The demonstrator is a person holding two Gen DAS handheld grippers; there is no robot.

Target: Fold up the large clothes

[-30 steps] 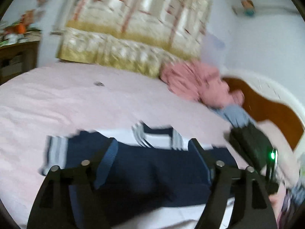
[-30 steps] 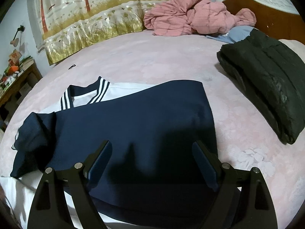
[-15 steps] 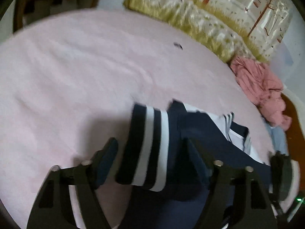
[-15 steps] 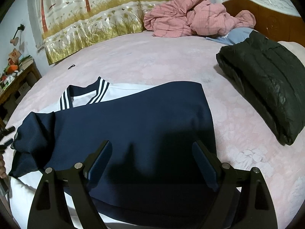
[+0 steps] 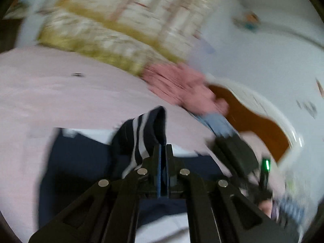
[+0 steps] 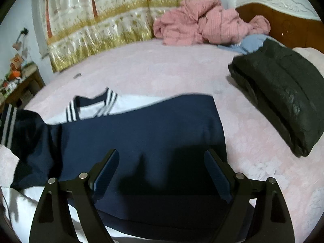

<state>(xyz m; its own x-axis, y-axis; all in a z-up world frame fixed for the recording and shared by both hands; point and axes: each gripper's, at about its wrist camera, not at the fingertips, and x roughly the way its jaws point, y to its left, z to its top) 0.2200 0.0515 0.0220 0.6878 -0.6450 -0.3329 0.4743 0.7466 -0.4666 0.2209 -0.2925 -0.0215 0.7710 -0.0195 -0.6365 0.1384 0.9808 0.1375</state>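
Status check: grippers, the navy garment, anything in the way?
Left gripper shut on striped cuff, sleeve lifted. Right gripper open, above navy garment, holding nothing. Folded black jacket lies apart to the right, pink bedding farther back.

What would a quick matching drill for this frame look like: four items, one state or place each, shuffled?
Items:
1. left tongs
2. right tongs
3. black jacket
4. pink garment

States:
A. folded, on the pink bedspread toward the headboard
B. shut on the striped cuff of the navy top
C. crumpled in a heap by the curtain
D. open, over the navy top

Pairs: 1-B, 2-D, 3-A, 4-C
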